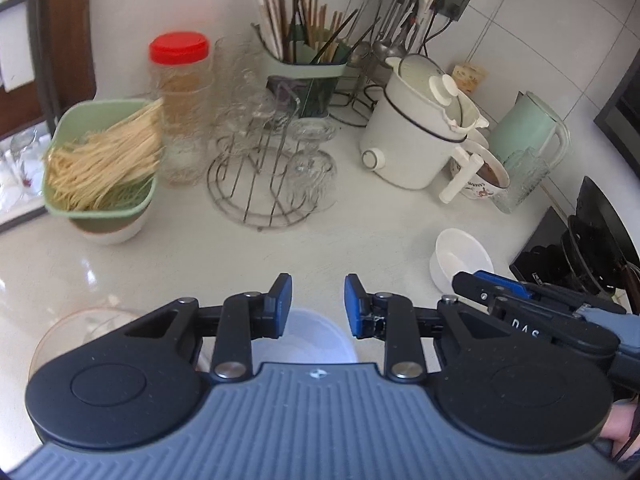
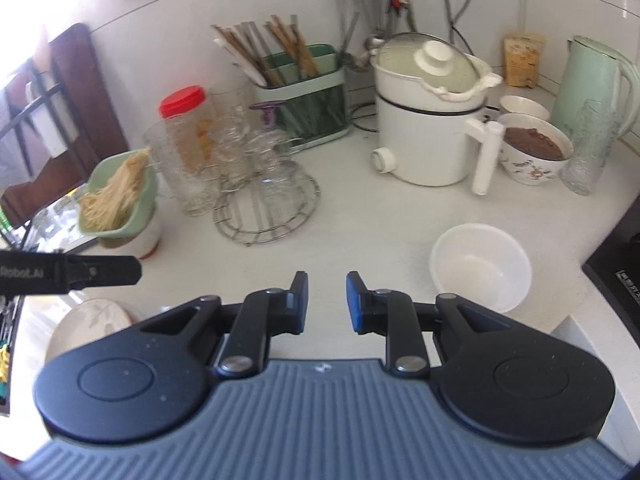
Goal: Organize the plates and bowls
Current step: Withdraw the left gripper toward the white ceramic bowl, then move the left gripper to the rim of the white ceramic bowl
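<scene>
My left gripper (image 1: 317, 298) hovers open over the pale counter, nothing between its blue pads. Just under it lies a white bowl (image 1: 304, 340), partly hidden by the fingers. A clear glass plate (image 1: 76, 330) sits at its lower left. A second white bowl (image 1: 460, 254) stands empty to the right, with my right gripper (image 1: 466, 282) beside it. In the right wrist view, the right gripper (image 2: 327, 294) is open and empty; that white bowl (image 2: 480, 266) lies just ahead on its right. A leaf-patterned plate (image 2: 94, 316) is at lower left, below the left gripper (image 2: 132, 272).
At the back stand a green basket of noodles (image 1: 100, 160) on a bowl, a red-lidded jar (image 1: 180, 104), a wire rack with glasses (image 1: 272, 176), a chopstick holder (image 1: 304, 68), a white electric pot (image 2: 432, 128), a bowl of brown food (image 2: 534, 148) and a mint kettle (image 2: 592, 84). A black stove (image 1: 580, 248) borders the right.
</scene>
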Motion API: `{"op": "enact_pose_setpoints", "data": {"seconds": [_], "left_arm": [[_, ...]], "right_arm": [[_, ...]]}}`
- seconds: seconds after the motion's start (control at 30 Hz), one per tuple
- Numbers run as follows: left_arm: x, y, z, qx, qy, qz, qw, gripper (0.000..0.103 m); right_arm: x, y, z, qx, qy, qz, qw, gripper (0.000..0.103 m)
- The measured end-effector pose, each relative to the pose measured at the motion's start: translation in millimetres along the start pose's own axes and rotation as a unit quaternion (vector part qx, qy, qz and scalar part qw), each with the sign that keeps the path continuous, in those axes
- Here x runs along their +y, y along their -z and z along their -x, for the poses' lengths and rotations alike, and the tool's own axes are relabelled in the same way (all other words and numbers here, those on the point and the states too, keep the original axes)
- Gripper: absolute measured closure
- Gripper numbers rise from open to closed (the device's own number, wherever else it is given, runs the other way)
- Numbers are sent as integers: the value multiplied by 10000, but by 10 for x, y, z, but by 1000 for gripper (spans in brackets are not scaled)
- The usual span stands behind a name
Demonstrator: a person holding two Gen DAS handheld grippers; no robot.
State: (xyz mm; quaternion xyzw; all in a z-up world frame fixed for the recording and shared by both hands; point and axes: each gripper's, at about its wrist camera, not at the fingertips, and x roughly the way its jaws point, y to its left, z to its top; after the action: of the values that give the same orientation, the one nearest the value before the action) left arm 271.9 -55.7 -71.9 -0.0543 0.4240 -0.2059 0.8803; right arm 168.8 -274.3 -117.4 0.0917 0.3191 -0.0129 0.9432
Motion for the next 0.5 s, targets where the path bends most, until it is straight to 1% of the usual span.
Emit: {"op": "enact_pose_setpoints", "data": {"seconds": [0.07,0.13,0.23,0.3,0.4,0.5], "left_arm": [[-85,-50,-27,-86,-3,-51,9999,71],[-155,-109,-75,-123,38,-10,9999,71],[-280,-195,-142,-181,98,-90,9997,71],[-345,-249,-202,-165,156,-92,9997,71],[-471,-319,-285,-99,112,-189,9997,71],[-599,-360,-345,-67,122,-377,9992,71]], "right_arm": [[-89,-50,-5,-57,9,-64,10000,78],[-187,-107,-9,-96,76,-130,9998,78],[-347,-186,-3,-158,182,-244,9994,78],[-453,-219,-13,-171,251,-307,9991,78],[-587,-247,-34,-155,276,-411,9987,78],[-684,-261,-23,-207,250,-471,9984,78]]}}
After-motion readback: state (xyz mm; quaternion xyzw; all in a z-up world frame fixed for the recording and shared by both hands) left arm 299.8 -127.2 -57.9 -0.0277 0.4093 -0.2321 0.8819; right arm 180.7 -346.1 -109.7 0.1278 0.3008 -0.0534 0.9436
